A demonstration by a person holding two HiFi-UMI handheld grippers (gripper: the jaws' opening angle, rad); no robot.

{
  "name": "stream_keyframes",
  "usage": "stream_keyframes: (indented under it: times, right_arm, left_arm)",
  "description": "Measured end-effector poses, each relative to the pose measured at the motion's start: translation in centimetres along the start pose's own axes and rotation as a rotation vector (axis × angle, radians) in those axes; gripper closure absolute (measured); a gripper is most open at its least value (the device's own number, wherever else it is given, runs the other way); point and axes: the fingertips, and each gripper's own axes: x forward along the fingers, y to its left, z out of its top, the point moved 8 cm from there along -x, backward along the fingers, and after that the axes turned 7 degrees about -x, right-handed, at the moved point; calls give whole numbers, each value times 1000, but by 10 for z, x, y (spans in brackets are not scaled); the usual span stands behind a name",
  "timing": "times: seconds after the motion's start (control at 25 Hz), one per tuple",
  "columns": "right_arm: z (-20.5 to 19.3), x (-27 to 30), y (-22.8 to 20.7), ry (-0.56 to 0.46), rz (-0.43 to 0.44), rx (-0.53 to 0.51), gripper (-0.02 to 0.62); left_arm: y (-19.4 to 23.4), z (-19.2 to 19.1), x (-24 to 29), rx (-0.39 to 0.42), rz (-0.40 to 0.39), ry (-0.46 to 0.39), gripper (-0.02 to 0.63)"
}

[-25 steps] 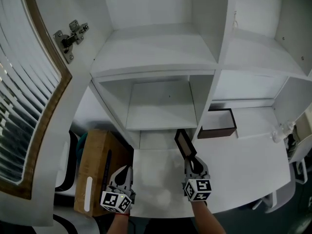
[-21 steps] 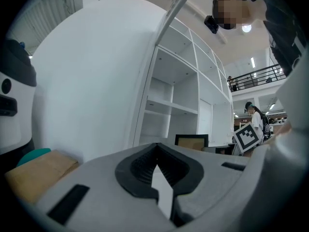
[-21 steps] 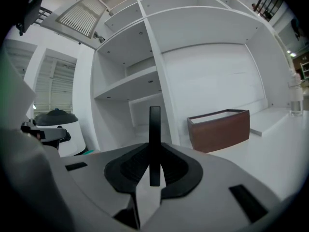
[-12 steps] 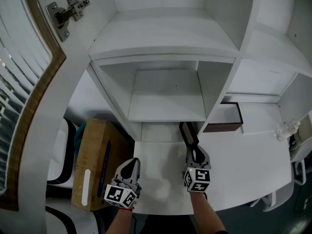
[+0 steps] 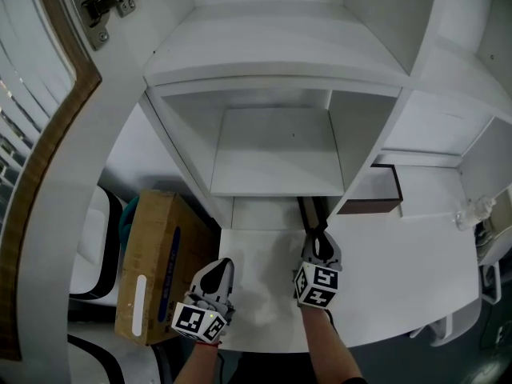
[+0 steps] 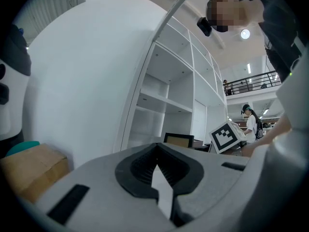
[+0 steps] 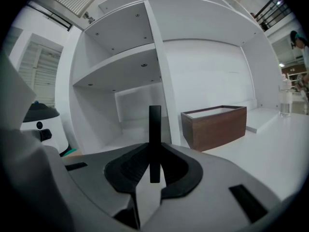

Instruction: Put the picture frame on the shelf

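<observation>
Right gripper (image 5: 318, 242) held the thin black picture frame (image 7: 154, 139) upright and edge-on at the back edge of the white bench (image 5: 400, 270).

Only the frame's narrow edge showed, so its face could not be made out. From the head view its far end was cut off under the white shelf board (image 5: 276, 184), and the brown wooden box (image 7: 215, 126) was partly hidden behind the shelf divider. The right jaws stood partly apart, clamped on the frame's lower edge. The left gripper (image 6: 157, 166) hovered over the bench's front-left corner, jaws together on nothing.
</observation>
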Motion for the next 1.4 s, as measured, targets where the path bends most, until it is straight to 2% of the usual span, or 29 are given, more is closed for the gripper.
stream_keyframes:
  times: [0.64,1.0,1.4]
  right_arm:
    - [-2,21,7,33,-83,121,528]
    - [-2,33,5,43,-115,153,528]
    - [-4,38,7,53,-107,162,527]
  left_arm:
    - [8,1,-3,-9,1,-15,600]
    - [14,2,-4,-15,-2,-21,601]
    - [17,1,-2,-21,-5,-17,601]
